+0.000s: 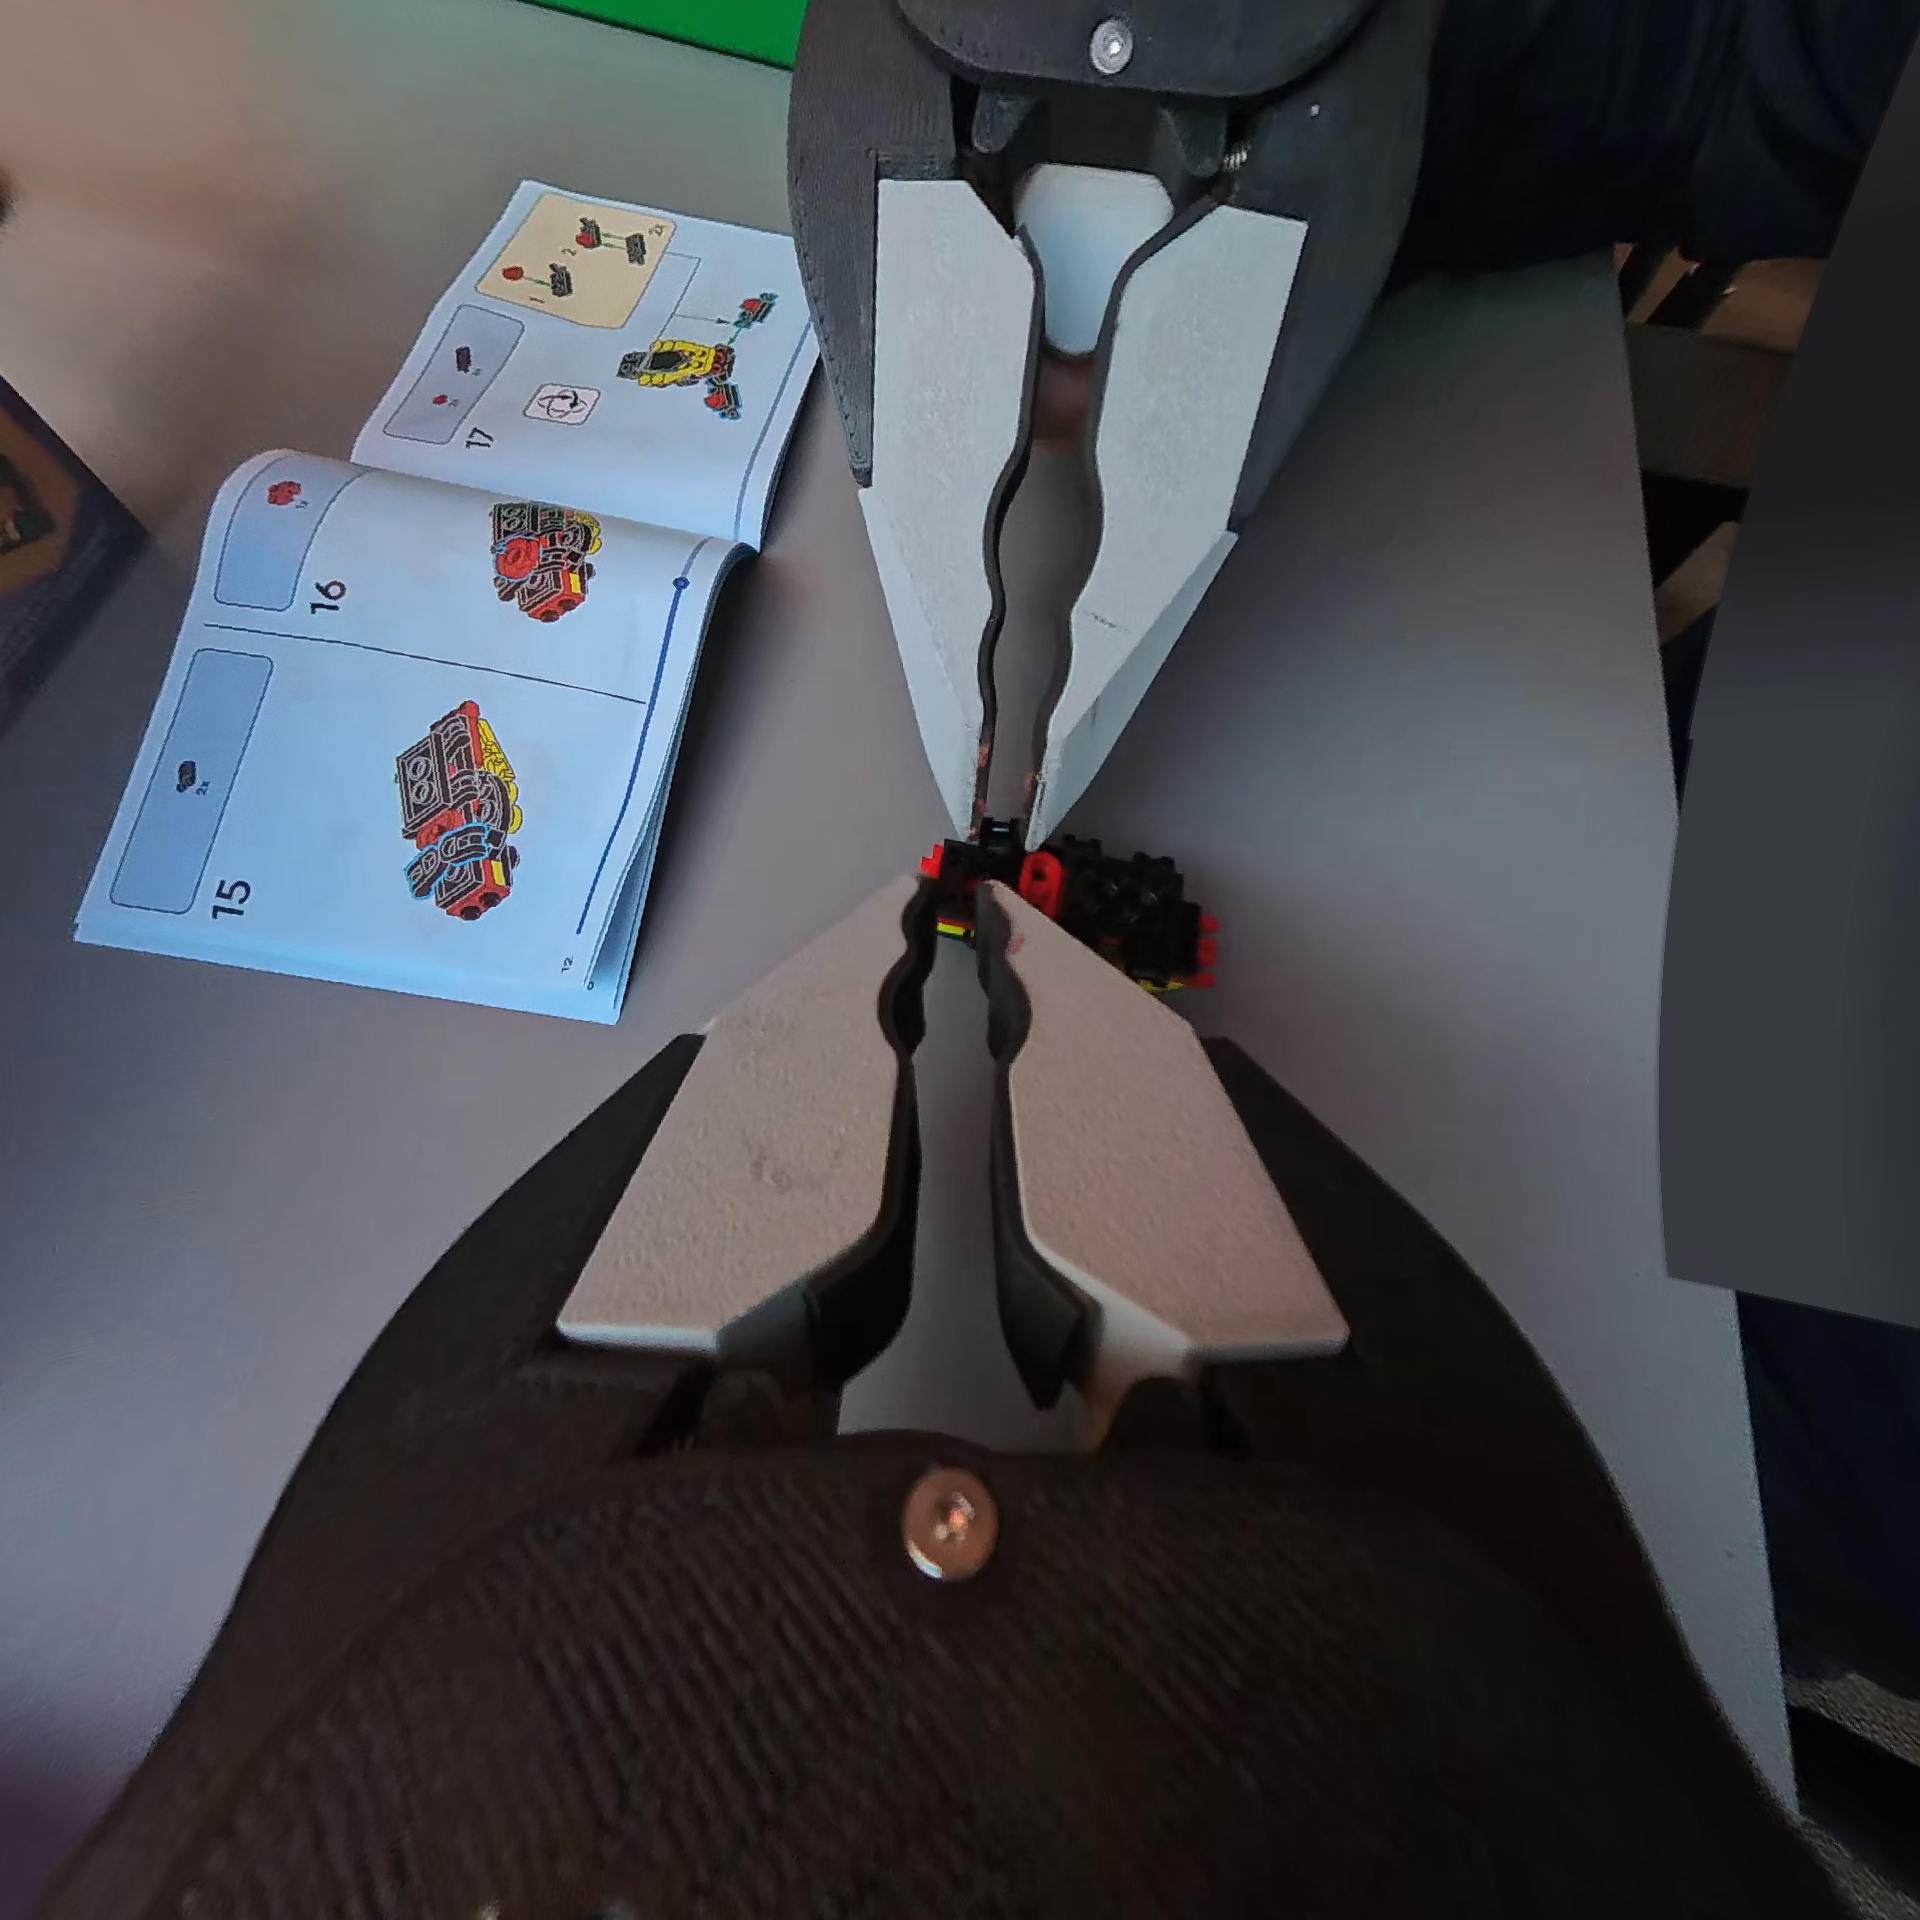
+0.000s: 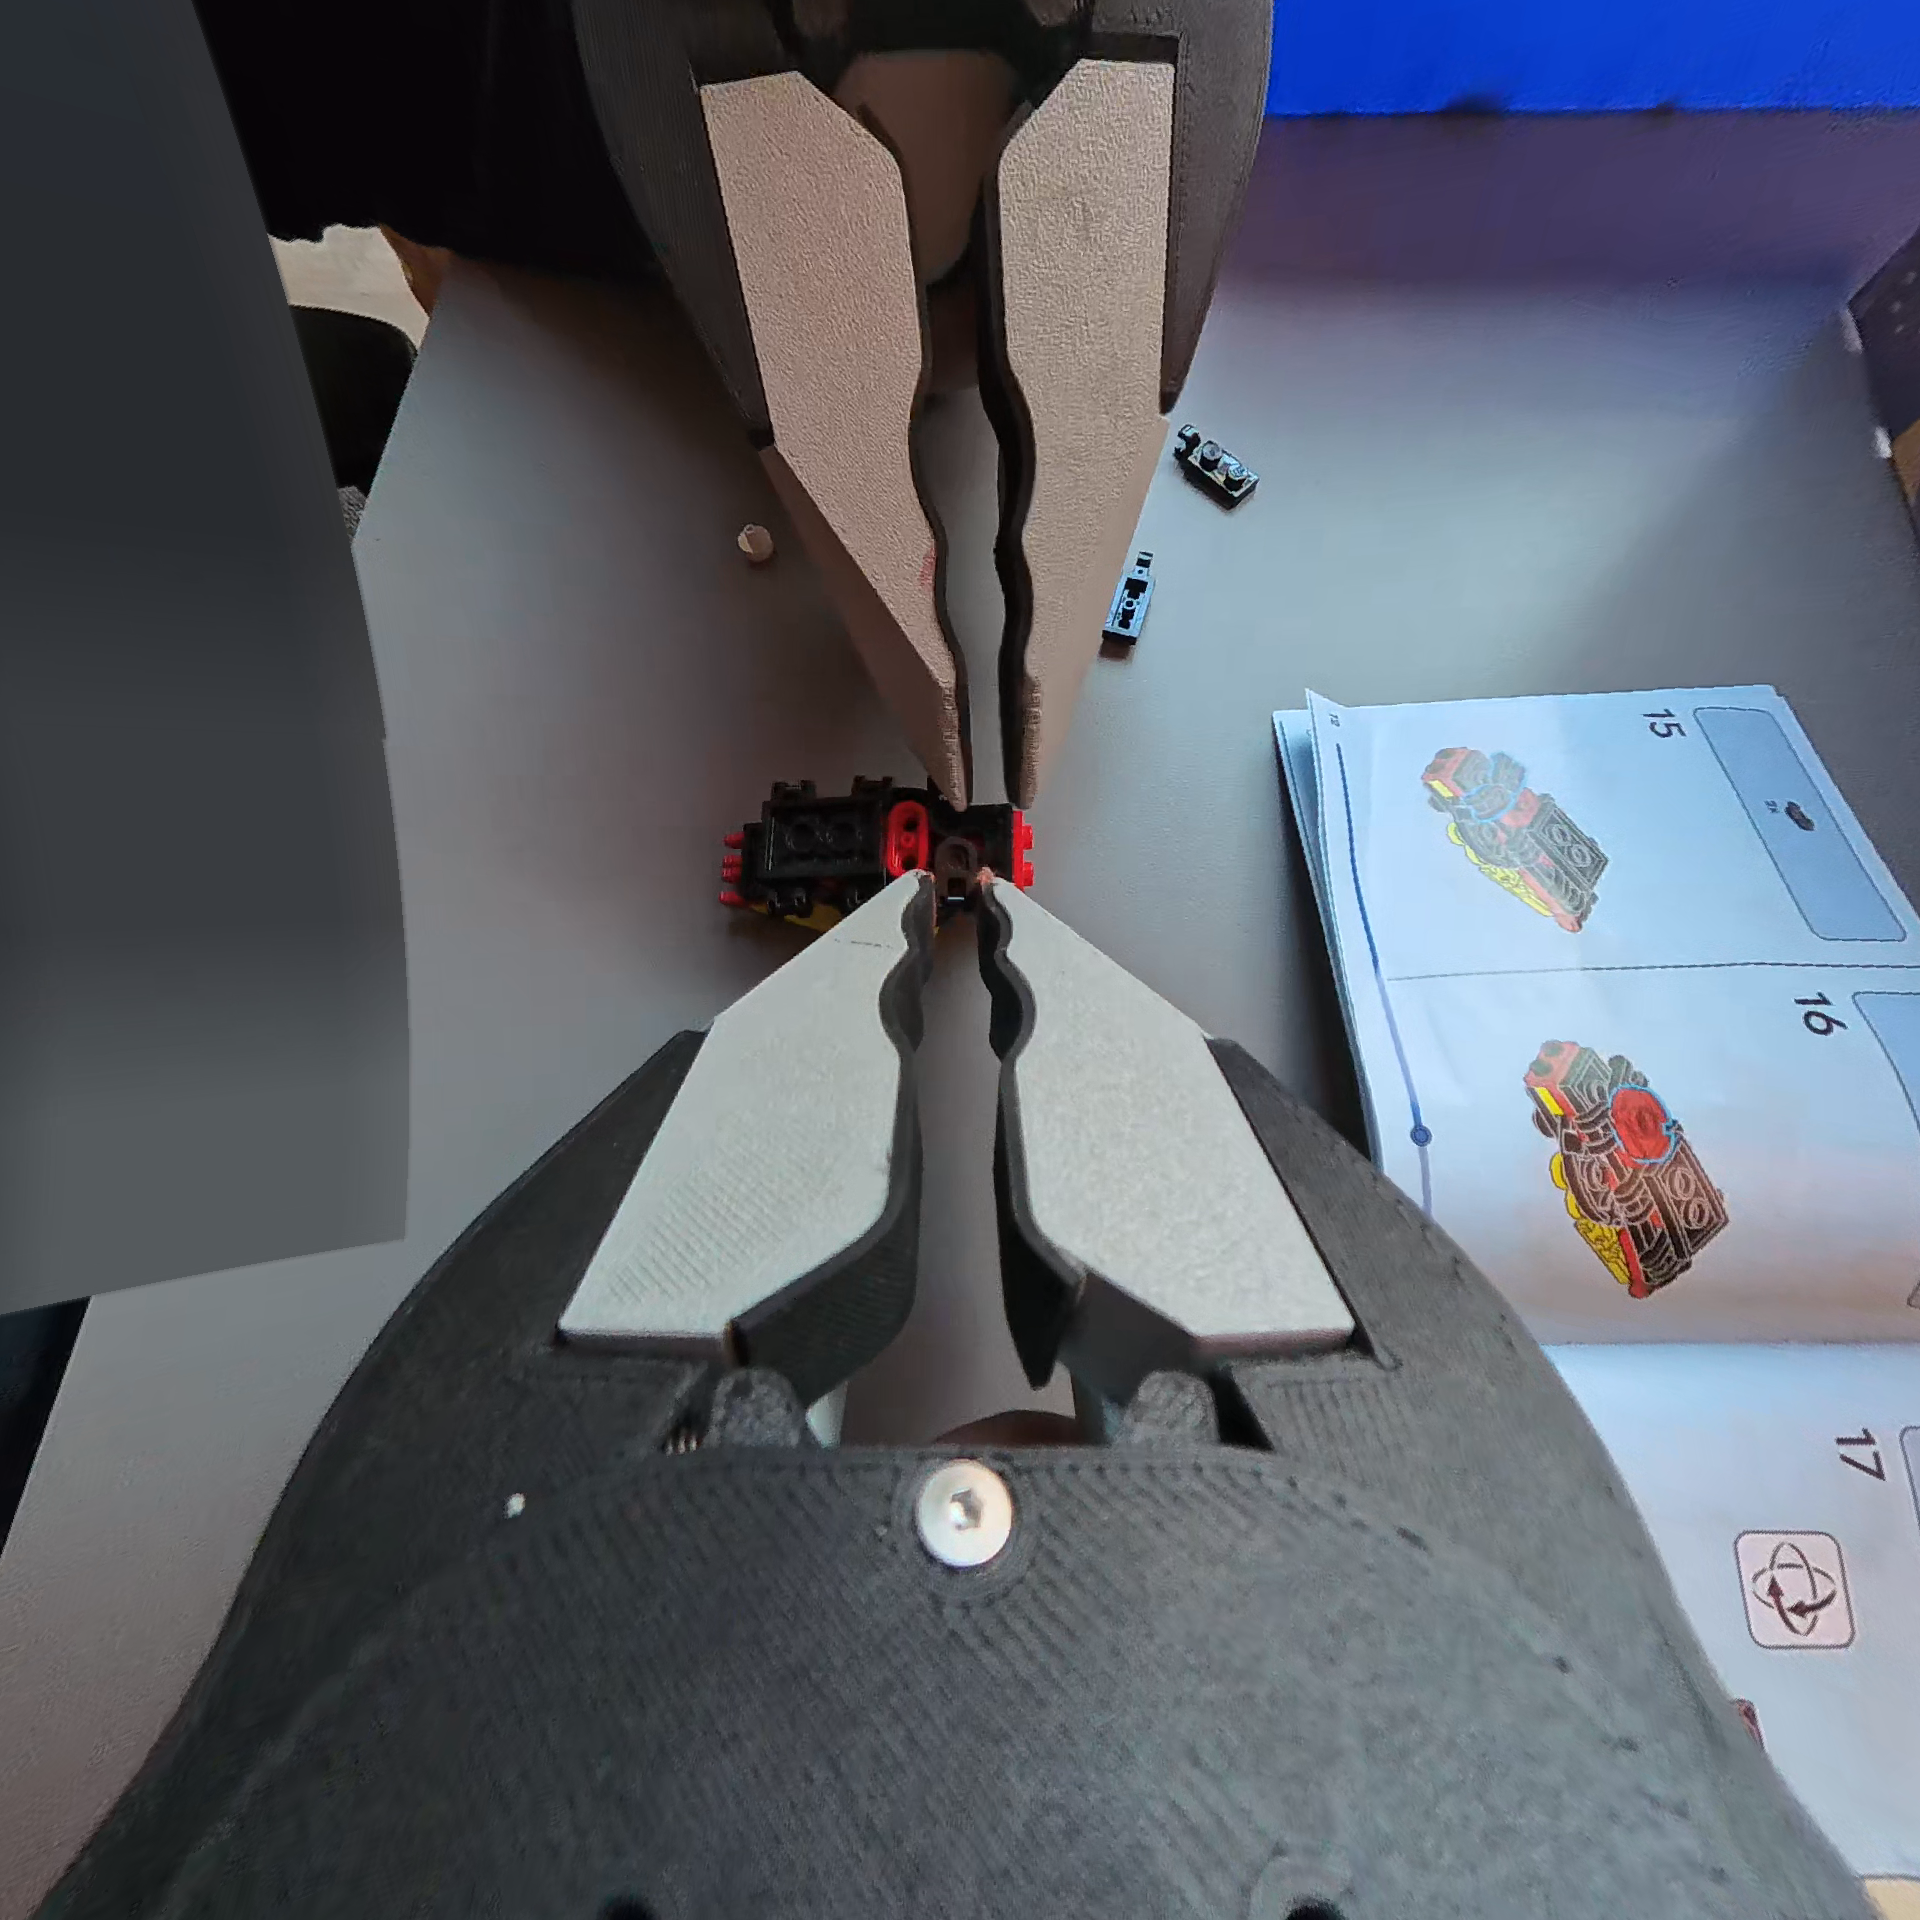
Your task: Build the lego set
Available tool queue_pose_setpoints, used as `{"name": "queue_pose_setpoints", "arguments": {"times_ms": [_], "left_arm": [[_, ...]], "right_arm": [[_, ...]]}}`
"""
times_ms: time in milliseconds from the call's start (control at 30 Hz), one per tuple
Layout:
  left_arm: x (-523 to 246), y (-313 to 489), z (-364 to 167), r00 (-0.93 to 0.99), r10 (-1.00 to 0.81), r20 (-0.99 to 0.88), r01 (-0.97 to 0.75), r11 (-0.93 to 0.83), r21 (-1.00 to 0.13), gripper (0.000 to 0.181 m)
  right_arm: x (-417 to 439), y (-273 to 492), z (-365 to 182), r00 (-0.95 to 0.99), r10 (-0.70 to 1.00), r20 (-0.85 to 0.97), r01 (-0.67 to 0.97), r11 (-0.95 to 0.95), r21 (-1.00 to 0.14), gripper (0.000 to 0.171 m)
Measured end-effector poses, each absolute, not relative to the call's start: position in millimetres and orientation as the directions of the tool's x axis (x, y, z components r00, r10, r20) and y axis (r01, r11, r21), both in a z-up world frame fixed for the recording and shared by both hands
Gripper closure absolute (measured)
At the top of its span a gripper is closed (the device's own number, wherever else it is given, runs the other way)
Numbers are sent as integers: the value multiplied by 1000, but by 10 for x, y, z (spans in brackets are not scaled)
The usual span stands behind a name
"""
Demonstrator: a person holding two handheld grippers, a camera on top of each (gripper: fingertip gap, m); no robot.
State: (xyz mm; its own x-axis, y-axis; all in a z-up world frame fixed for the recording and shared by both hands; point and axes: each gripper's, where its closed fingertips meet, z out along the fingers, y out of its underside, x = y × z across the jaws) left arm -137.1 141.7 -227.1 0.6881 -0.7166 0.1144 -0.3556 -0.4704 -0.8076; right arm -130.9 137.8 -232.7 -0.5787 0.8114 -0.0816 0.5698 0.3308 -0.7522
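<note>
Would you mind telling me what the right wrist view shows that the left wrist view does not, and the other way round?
Only the right wrist view shows two loose black pieces and a small pale peg lying on the table.

Only the left wrist view shows a green surface at the table's far edge.

Both show the grey table, the open instruction booklet and the black-and-red lego model, with the left hand-held gripper and the right hand-held gripper meeting tip to tip at it, the right one closed on a small black piece.
</note>
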Motion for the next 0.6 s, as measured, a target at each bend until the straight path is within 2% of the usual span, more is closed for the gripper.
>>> {"name": "queue_pose_setpoints", "arguments": {"times_ms": [267,400,600], "left_arm": [[-1364,1450,-2234,698,-712,70,-362,-436,-824,181],[-1298,1426,-2161,673,-731,115,-318,-426,-847,181],[-1258,1395,-2219,658,-746,103,-358,-430,-829,181]], "right_arm": [[-1295,1378,-2329,-580,813,-45,572,368,-733,166],[-1297,1376,-2331,-579,814,-45,575,368,-731,166],[-1295,1376,-2342,-582,813,-29,578,388,-717,166]]}}
